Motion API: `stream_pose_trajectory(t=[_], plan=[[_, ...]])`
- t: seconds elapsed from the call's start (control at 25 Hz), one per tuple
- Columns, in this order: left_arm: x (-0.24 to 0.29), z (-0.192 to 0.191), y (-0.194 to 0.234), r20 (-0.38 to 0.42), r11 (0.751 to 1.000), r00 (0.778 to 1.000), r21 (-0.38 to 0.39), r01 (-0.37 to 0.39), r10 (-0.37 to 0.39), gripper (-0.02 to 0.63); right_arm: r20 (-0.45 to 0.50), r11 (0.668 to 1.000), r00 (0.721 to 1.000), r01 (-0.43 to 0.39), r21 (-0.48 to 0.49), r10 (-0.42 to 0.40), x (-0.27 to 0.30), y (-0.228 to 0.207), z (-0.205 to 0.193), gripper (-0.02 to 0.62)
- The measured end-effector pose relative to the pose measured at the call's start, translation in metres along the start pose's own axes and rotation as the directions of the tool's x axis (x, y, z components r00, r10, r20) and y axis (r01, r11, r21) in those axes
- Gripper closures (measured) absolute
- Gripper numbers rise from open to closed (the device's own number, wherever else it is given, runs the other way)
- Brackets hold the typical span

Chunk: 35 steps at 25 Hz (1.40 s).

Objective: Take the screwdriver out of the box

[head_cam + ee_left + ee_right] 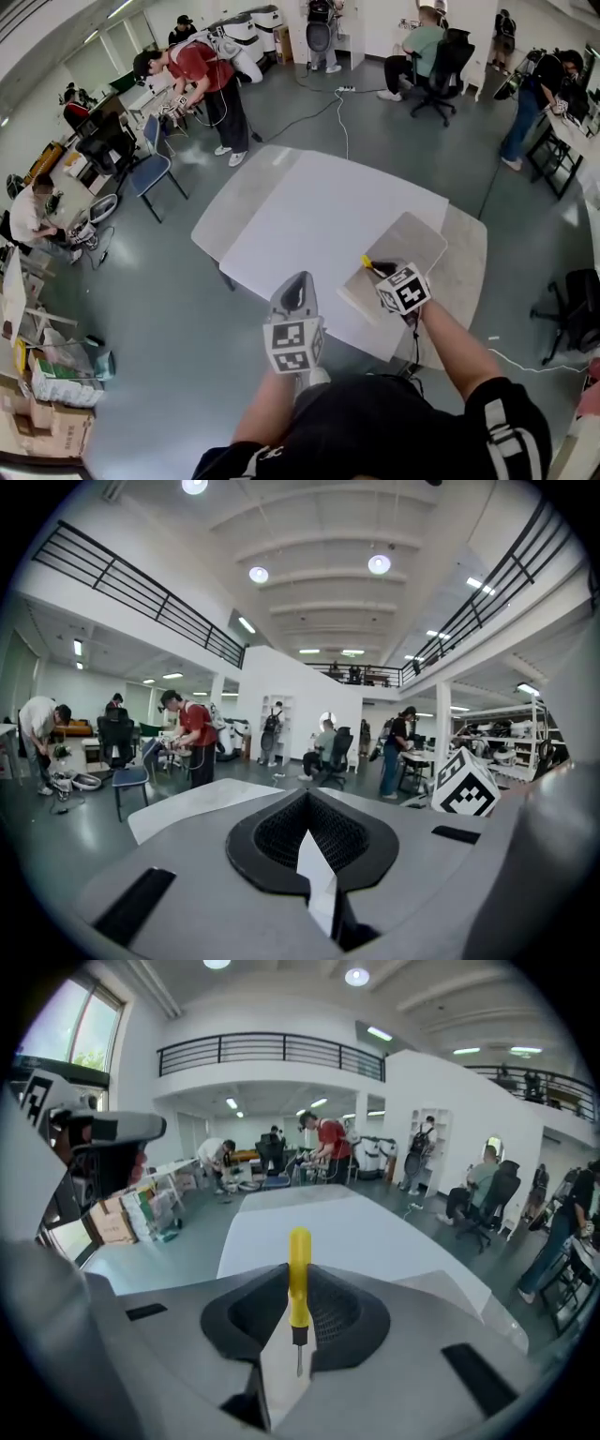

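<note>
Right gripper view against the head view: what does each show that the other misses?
Only the right gripper view: the right gripper's jaws shut on the screwdriver, with its metal tip toward the camera. Only the head view: the person's arms and the flat box on the white table, which I cannot pick out in the gripper view. Both: the table, the yellow handle, the left gripper and people around the room.

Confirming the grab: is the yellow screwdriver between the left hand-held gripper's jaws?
No, the left hand-held gripper has nothing between its jaws; the yellow screwdriver is clamped in the right hand-held gripper.
</note>
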<state>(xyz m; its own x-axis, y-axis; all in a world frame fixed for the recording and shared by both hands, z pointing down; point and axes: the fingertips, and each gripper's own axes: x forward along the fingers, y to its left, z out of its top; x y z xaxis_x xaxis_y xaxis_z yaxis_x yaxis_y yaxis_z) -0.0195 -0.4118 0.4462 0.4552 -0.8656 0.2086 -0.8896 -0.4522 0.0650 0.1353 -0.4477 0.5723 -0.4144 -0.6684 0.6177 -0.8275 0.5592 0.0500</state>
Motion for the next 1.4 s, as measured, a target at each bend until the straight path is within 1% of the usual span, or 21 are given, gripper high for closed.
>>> stream_pose_trajectory(t=[0.04, 0.12, 0.24, 0.32, 0.44, 0.56, 0.64, 0.72, 0.76, 0.84, 1.0, 1.16, 1.28, 1.4], plan=[[0.003, 0.001, -0.004, 0.002, 1.0, 1.0, 0.003, 0.008, -0.008, 0.594, 0.049, 0.999, 0.998, 0.028, 0.016, -0.029, -0.007, -0.004, 0.008, 0.531], [0.01, 0.002, -0.012, 0.006, 1.0, 1.0, 0.008, 0.028, -0.028, 0.594, 0.15, 0.995, 0.985, 0.08, 0.058, -0.088, -0.024, -0.012, 0.026, 0.531], [0.018, 0.008, -0.024, 0.017, 0.998, 0.998, 0.021, 0.062, -0.062, 0.594, 0.279, 0.982, 0.944, 0.146, 0.123, -0.176, -0.054, -0.02, 0.05, 0.531], [0.022, 0.011, -0.029, 0.024, 0.996, 0.996, 0.03, 0.08, -0.08, 0.594, 0.336, 0.969, 0.912, 0.195, 0.152, -0.236, -0.073, -0.026, 0.063, 0.532], [0.03, 0.012, -0.037, 0.024, 0.994, 0.994, 0.033, 0.103, -0.104, 0.594, 0.406, 0.944, 0.852, 0.283, 0.172, -0.33, -0.103, -0.035, 0.077, 0.532], [0.036, 0.013, -0.049, 0.032, 0.991, 0.991, 0.041, 0.13, -0.131, 0.594, 0.475, 0.909, 0.775, 0.361, 0.209, -0.417, -0.136, -0.043, 0.086, 0.531], [0.038, 0.013, -0.059, 0.032, 0.987, 0.988, 0.045, 0.151, -0.153, 0.594, 0.504, 0.882, 0.725, 0.403, 0.243, -0.47, -0.157, -0.048, 0.087, 0.531], [0.038, 0.014, -0.07, 0.031, 0.984, 0.984, 0.05, 0.173, -0.174, 0.594, 0.518, 0.862, 0.689, 0.422, 0.282, -0.507, -0.174, -0.052, 0.083, 0.532], [0.037, 0.014, -0.074, 0.029, 0.982, 0.983, 0.055, 0.181, -0.183, 0.594, 0.52, 0.855, 0.679, 0.423, 0.3, -0.518, -0.18, -0.053, 0.08, 0.532], [0.037, 0.015, -0.082, 0.032, 0.979, 0.98, 0.065, 0.195, -0.198, 0.594, 0.517, 0.847, 0.671, 0.416, 0.331, -0.531, -0.187, -0.056, 0.075, 0.532], [0.035, 0.018, -0.086, 0.029, 0.976, 0.978, 0.076, 0.206, -0.209, 0.594, 0.508, 0.84, 0.67, 0.409, 0.357, -0.542, -0.19, -0.057, 0.068, 0.532], [0.04, 0.017, -0.089, 0.019, 0.976, 0.978, 0.082, 0.204, -0.206, 0.594, 0.513, 0.842, 0.668, 0.414, 0.347, -0.54, -0.19, -0.059, 0.067, 0.532], [0.038, 0.018, -0.088, 0.018, 0.976, 0.979, 0.083, 0.201, -0.203, 0.594, 0.521, 0.841, 0.66, 0.44, 0.316, -0.541, -0.19, -0.053, 0.069, 0.532], [0.037, 0.02, -0.089, 0.024, 0.976, 0.979, 0.082, 0.2, -0.203, 0.594, 0.526, 0.846, 0.663, 0.432, 0.312, -0.533, -0.19, -0.051, 0.069, 0.532]])
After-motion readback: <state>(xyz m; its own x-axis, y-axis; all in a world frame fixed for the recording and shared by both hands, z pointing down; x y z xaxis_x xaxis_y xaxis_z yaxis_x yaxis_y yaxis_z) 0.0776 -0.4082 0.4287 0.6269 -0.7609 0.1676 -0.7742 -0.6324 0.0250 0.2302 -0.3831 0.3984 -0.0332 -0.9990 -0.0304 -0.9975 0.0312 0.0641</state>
